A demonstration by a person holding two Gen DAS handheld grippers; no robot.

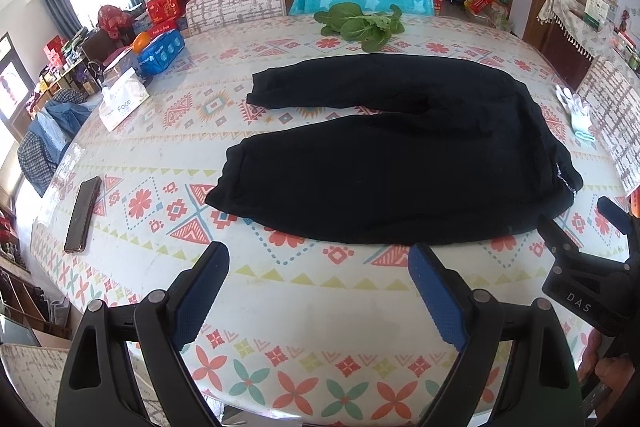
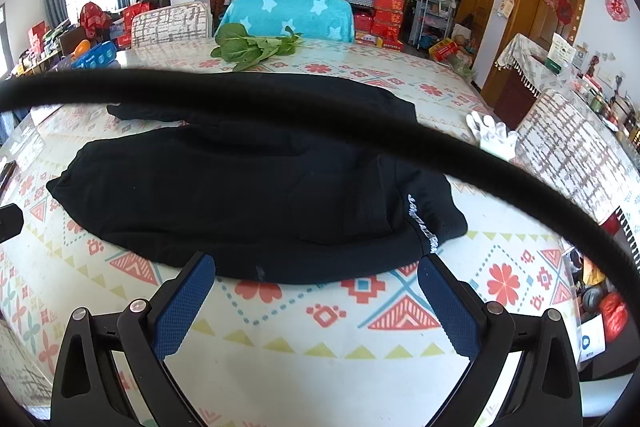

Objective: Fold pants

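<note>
Both claws, left claw [image 1: 318, 291] and right claw [image 2: 316, 301], hang released and empty over the patterned tabletop [image 1: 280, 307], just short of the black pants [image 1: 384, 155], which lie spread flat with the two legs parted. A black cable [image 2: 280, 107] arcs across the right view and could snag the cloth or a claw in a lift, and a pinch of only the top layer would leave the fold crooked. Readable writing: "Face" on the tissue pack [image 1: 122, 103], "DAS" on the right claw's body; the white waistband lettering [image 2: 420, 223] is too small to read.
</note>
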